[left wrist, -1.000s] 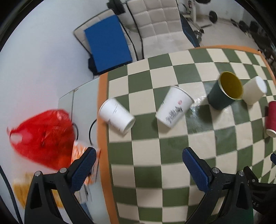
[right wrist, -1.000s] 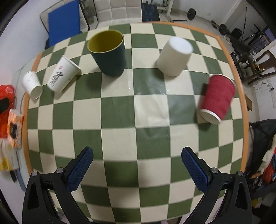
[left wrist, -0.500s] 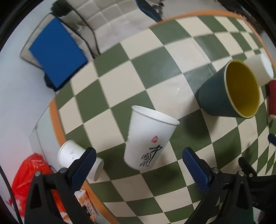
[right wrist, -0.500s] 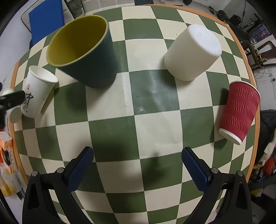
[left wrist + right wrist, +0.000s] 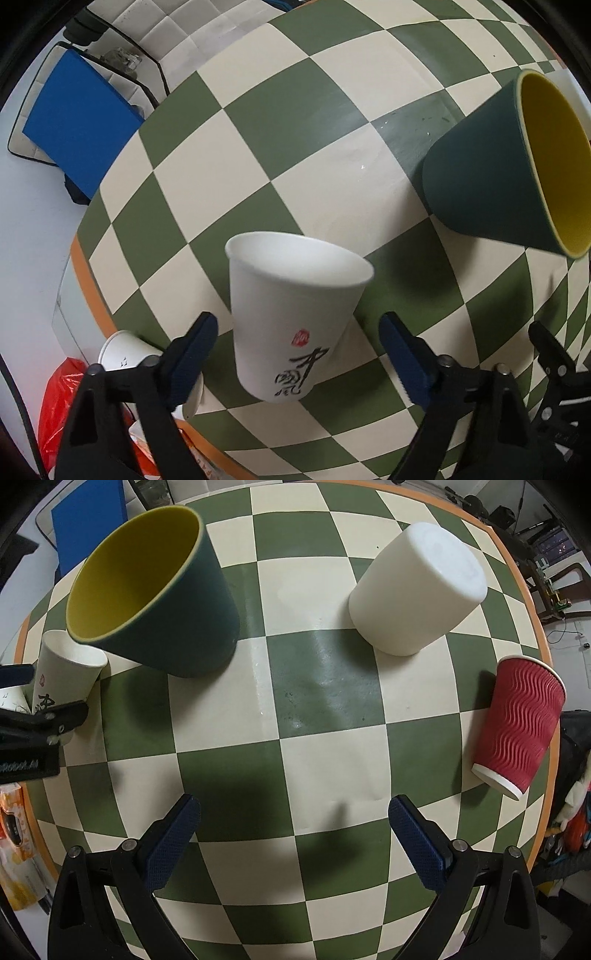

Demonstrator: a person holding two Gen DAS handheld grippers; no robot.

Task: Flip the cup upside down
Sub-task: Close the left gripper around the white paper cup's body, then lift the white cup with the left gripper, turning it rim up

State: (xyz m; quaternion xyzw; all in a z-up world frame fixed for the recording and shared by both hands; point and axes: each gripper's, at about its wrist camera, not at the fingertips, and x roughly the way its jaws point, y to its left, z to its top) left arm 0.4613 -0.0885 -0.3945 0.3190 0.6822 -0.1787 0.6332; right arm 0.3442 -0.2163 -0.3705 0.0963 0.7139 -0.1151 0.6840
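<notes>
Across green-and-cream checkered tabletop (image 5: 325, 760) with orange edge band: five cups. Near its left edge, white paper cup with black calligraphy and a red stamp (image 5: 295, 325), upright, mouth up, framed between the two blue-padded fingers (image 5: 195, 350) of left tool (image 5: 299, 354); jaws spread wide, pads apart from the cup wall on both sides. Just beyond the left finger, small plain white paper cup (image 5: 122, 350) by the tabletop edge, partly hidden. To the right, dark green cup with yellow inside (image 5: 517, 166), mouth up. In right wrist view, same green cup (image 5: 155, 590) at upper left, calligraphy cup (image 5: 62, 679) beside it with left tool's black frame alongside. Further right, plain white cup (image 5: 417, 590) standing upside down, and red ribbed paper cup (image 5: 517, 727) inverted near the right edge. Right tool (image 5: 295, 834) held low over bare checks, jaws wide, holding nothing. Beyond the tabletop: blue panel (image 5: 77, 122), white quilted chair (image 5: 184, 33), red plastic bag (image 5: 59, 406) at lower left.
</notes>
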